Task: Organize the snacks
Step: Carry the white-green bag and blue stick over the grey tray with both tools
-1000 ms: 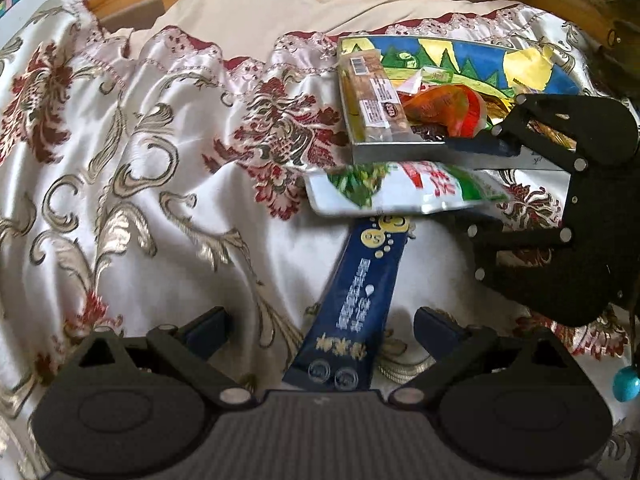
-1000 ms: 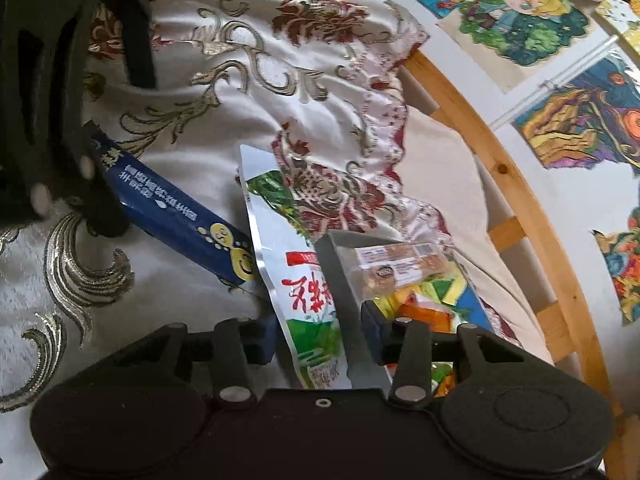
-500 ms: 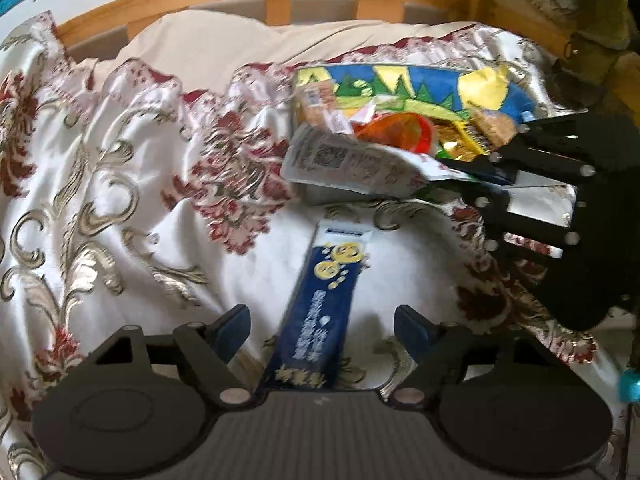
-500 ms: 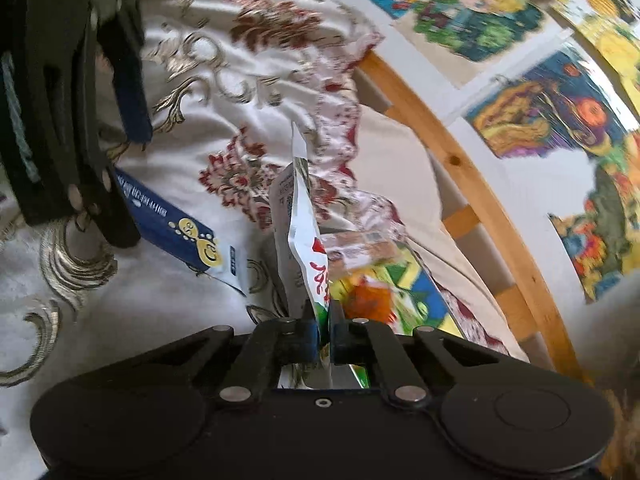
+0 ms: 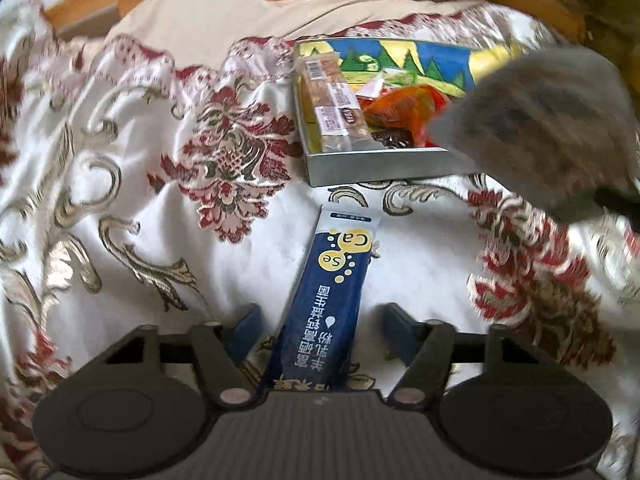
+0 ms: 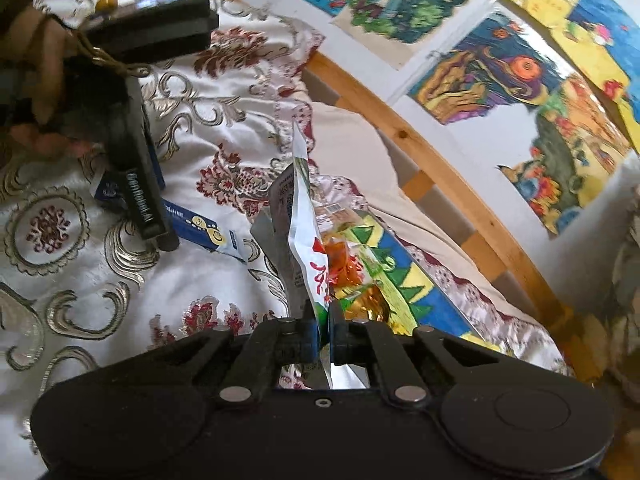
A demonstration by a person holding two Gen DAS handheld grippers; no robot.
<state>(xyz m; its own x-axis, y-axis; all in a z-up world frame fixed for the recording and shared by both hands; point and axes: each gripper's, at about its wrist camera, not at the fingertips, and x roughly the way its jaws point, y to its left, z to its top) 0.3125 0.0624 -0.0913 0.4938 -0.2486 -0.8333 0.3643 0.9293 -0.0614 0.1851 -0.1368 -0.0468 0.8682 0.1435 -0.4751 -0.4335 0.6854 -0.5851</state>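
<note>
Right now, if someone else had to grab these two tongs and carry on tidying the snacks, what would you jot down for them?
Right tongs: shut on the green-and-white pouch, held on edge above the box.
Left tongs: closing around the blue sachet on the bedspread; pads not touching it yet.
Done: a wrapped bar and an orange packet lie in the box.
Left: drop the pouch into the box, then grip the sachet and add it.
</note>
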